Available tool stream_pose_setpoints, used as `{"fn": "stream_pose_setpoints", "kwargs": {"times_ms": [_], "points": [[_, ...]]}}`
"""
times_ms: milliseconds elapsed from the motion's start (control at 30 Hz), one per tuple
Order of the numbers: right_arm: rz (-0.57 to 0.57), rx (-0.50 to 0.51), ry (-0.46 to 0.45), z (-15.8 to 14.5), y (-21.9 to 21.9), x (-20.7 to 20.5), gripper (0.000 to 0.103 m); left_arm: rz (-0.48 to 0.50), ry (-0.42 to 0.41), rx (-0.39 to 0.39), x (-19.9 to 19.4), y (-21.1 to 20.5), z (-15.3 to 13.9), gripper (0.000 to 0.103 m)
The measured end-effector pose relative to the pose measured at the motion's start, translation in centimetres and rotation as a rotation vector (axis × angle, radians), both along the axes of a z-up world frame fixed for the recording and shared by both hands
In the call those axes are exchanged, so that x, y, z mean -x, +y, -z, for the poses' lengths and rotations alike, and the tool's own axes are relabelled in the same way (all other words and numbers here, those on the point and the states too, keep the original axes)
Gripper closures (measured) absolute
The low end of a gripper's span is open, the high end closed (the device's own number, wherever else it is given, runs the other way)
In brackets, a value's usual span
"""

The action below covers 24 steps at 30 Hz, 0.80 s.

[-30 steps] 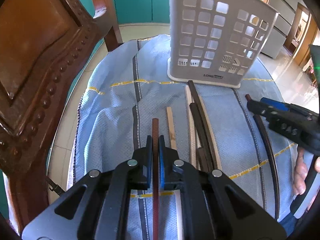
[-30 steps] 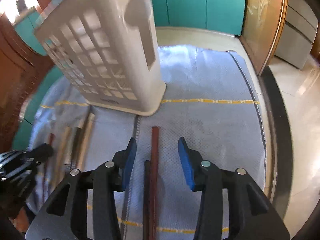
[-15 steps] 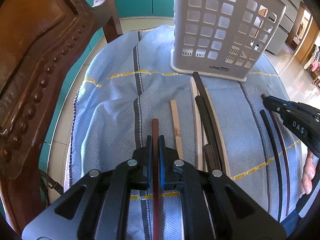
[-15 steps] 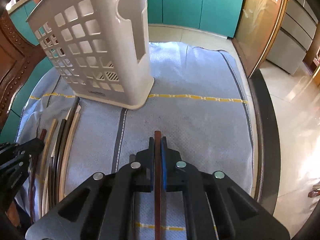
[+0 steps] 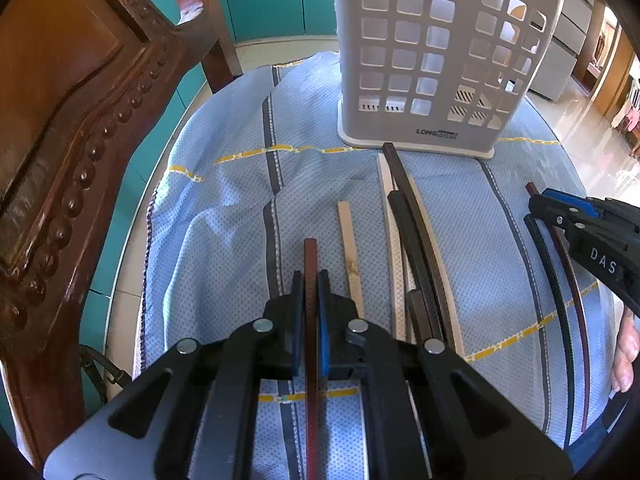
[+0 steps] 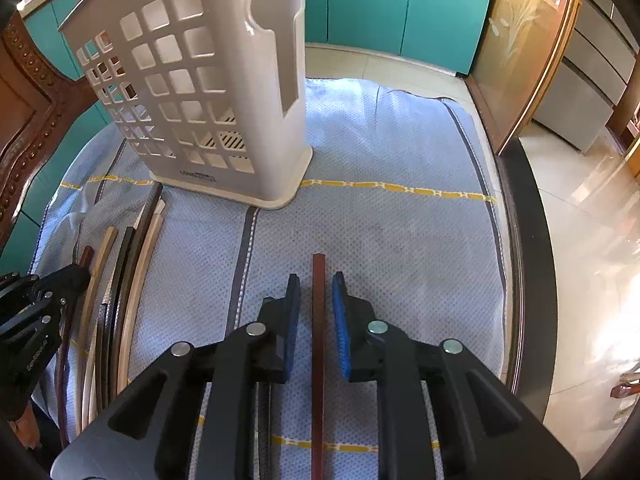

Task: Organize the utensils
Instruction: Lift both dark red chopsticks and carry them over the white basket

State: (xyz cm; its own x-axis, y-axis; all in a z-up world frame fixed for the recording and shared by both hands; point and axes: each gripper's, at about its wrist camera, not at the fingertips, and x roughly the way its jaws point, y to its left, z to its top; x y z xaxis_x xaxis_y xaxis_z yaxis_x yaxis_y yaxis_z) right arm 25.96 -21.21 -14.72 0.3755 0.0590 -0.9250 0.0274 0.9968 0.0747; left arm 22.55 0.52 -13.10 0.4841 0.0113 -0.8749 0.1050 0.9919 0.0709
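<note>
My left gripper (image 5: 309, 280) is shut on a dark red-brown chopstick (image 5: 310, 258) over the blue cloth (image 5: 224, 216). My right gripper (image 6: 317, 284) is a little open, with a second red-brown chopstick (image 6: 319, 280) lying between its jaws, not pinched. The white perforated utensil basket (image 5: 436, 52) stands upright at the back of the cloth; it also shows in the right wrist view (image 6: 208, 92). Several loose chopsticks, pale and dark (image 5: 412, 224), lie between the grippers, in front of the basket.
A carved wooden chair back (image 5: 68, 128) stands close on the left. A thin black chopstick (image 5: 548, 272) lies on the right of the cloth, next to the right gripper. The cloth's right edge meets a dark table rim (image 6: 528, 280). Teal cabinets (image 6: 400, 4) stand behind.
The right gripper closed on its chopstick half a second ago and has now opened a little, letting it go. The left gripper stays shut on its chopstick.
</note>
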Motion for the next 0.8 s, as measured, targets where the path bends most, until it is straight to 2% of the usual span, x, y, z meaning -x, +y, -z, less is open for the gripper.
{"fn": "stream_pose_setpoints", "kwargs": {"times_ms": [100, 167, 267, 367, 533, 800], "points": [[0.0, 0.006, -0.007, 0.1, 0.2, -0.2, 0.086, 0.003, -0.005, -0.016, 0.0, -0.3, 0.0, 0.096], [0.006, 0.0, -0.012, 0.1, 0.4, 0.0, 0.096, 0.003, -0.009, -0.025, 0.0, -0.6, 0.1, 0.096], [0.031, -0.05, -0.029, -0.1, -0.2, 0.3, 0.096, -0.001, -0.013, -0.026, 0.1, -1.1, 0.0, 0.096], [0.05, -0.057, -0.099, -2.0, -1.2, 0.6, 0.096, -0.012, -0.046, -0.012, 0.5, -1.0, -0.8, 0.096], [0.038, -0.136, -0.238, -7.2, -2.4, 3.1, 0.096, -0.007, -0.154, 0.012, 2.4, -0.8, -4.7, 0.096], [-0.02, -0.226, -0.477, -17.6, -4.6, 9.3, 0.096, 0.074, -0.372, 0.108, 8.2, -0.7, -14.3, 0.096]]}}
